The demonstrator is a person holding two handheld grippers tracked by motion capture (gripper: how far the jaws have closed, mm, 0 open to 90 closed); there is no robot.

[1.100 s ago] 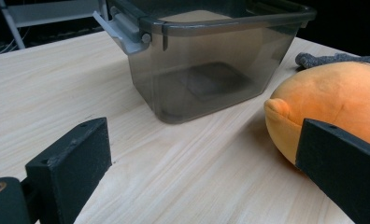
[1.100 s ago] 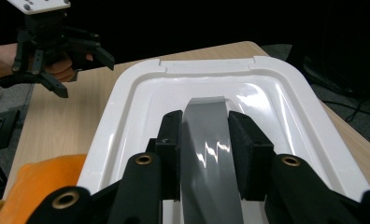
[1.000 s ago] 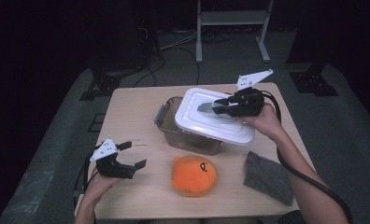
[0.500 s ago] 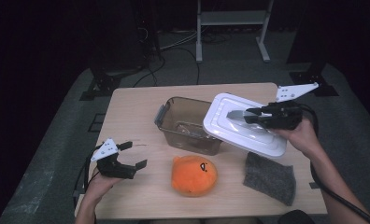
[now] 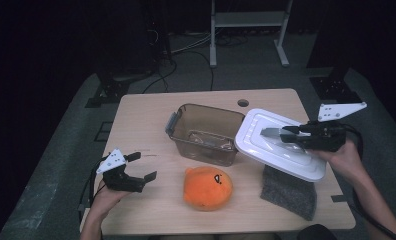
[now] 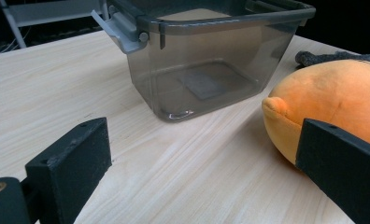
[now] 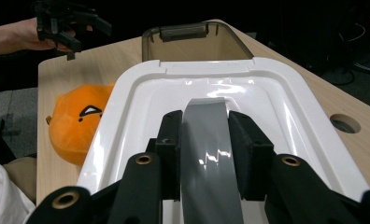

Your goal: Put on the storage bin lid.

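We hold the light, stiff, slick white lid (image 5: 281, 143) by its grey handle (image 7: 210, 140) (best grip), right gripper (image 5: 286, 135) clamped there, left gripper (image 5: 138, 166) spread wide.

white lid (image 5: 281, 145) hides grey cloth's (image 5: 290, 192) top (partly).
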